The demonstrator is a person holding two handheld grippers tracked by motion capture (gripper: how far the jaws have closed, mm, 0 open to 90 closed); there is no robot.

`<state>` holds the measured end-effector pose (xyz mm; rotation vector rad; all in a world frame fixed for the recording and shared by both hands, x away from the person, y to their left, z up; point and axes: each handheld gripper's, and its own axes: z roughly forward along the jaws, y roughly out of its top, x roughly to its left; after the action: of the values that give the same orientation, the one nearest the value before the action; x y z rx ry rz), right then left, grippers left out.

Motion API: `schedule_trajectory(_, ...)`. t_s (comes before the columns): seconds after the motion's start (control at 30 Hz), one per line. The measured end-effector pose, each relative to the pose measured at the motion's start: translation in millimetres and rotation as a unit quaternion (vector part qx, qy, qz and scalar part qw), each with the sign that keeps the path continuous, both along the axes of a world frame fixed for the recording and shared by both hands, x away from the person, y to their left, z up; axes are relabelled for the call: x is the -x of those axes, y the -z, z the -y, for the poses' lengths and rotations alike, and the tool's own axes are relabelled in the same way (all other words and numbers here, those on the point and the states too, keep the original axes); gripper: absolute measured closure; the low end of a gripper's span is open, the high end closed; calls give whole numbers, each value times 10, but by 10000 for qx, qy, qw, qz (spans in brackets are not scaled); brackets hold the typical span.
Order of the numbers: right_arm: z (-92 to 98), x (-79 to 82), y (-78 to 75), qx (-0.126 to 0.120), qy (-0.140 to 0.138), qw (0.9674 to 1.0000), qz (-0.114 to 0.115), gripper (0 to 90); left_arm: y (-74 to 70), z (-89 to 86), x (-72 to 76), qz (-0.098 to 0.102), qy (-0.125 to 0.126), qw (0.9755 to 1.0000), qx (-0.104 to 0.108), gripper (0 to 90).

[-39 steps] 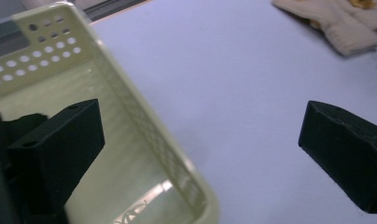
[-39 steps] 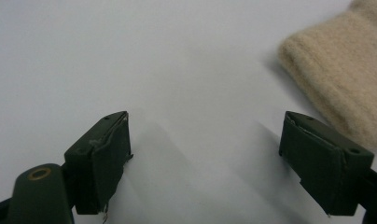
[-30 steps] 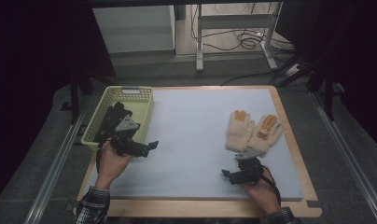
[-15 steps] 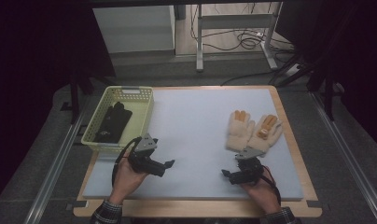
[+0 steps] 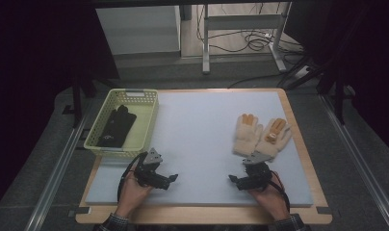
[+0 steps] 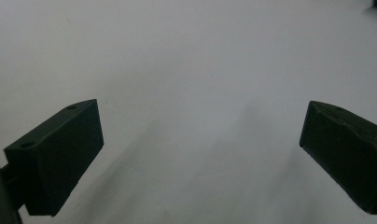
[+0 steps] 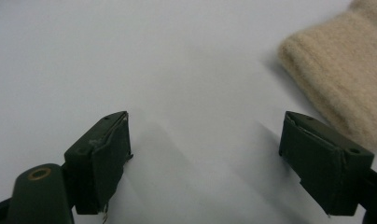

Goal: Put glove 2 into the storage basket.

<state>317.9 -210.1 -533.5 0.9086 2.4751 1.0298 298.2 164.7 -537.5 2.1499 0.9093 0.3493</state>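
Note:
A pair of black gloves [image 5: 116, 126] lies inside the pale yellow basket [image 5: 147, 118] at the table's left. Two cream gloves with orange fingertips [image 5: 260, 134] lie flat on the white mat at the right; a cream knitted cuff [image 7: 345, 70] shows at the right of the right gripper view. My left gripper [image 5: 172, 179] rests low on the mat near the front left, open and empty [image 6: 200, 154]. My right gripper [image 5: 233, 180] sits near the front right, just in front of the cream gloves, open with nothing between its jaws [image 7: 205, 154].
The white mat [image 5: 202, 130] covers a wooden board [image 5: 202, 216]. Beyond the far edge are a metal frame [image 5: 240, 29], cables [image 5: 260, 41] on the floor and a white cabinet [image 5: 137, 29].
My left gripper has left the basket and come back toward the front of the mat, empty; the black gloves stay in the basket. The right gripper has held still.

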Motion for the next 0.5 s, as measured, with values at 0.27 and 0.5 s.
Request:
schedule_trajectory(0.27, 6, -2, -2, -23, 1, 10000, -17, 168, 128, 24, -54, -232, -105, 9994, -220, 9)
schedule_trajectory(0.5, 19, 2, -13, -75, 46, 10000, -32, 202, 130, 25, -53, -227, -106, 9994, -225, 8)
